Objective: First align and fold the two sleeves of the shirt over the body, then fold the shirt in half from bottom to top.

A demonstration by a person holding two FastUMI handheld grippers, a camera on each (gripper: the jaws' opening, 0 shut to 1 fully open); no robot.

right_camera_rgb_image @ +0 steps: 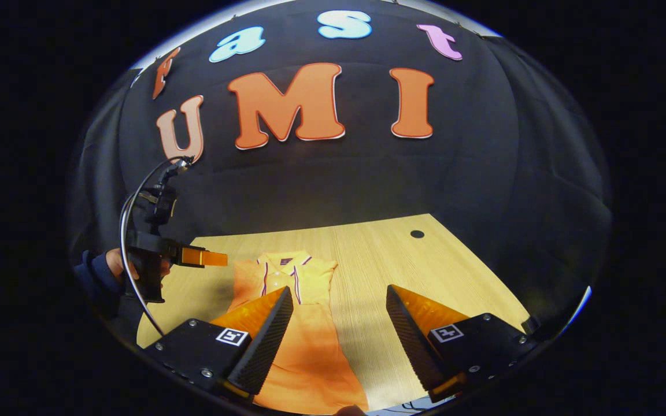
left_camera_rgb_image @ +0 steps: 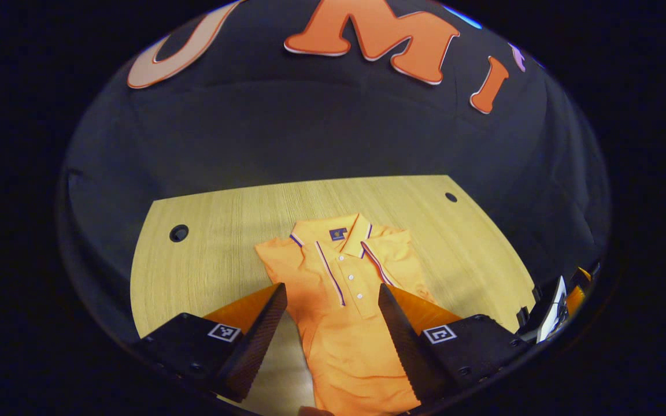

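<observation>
An orange polo shirt (left_camera_rgb_image: 339, 300) lies flat on the wooden table (left_camera_rgb_image: 223, 231), collar toward the far wall, both sleeves folded in over the body. My left gripper (left_camera_rgb_image: 333, 294) hovers above the shirt's chest, open, with nothing between its fingers. In the right gripper view the shirt (right_camera_rgb_image: 304, 323) lies left of centre. My right gripper (right_camera_rgb_image: 339, 297) is open above the shirt's right edge and the bare wood beside it. The left gripper (right_camera_rgb_image: 203, 257), held by a hand in a dark sleeve (right_camera_rgb_image: 102, 271), hangs above the table's left part in the right gripper view.
The table has a round hole at its far left (left_camera_rgb_image: 178, 233) and another at its far right (left_camera_rgb_image: 451, 197). Black cloth walls close in behind and beside the table. A cable (right_camera_rgb_image: 130, 231) loops from the left gripper. The other gripper's body (left_camera_rgb_image: 558, 306) shows at the right edge.
</observation>
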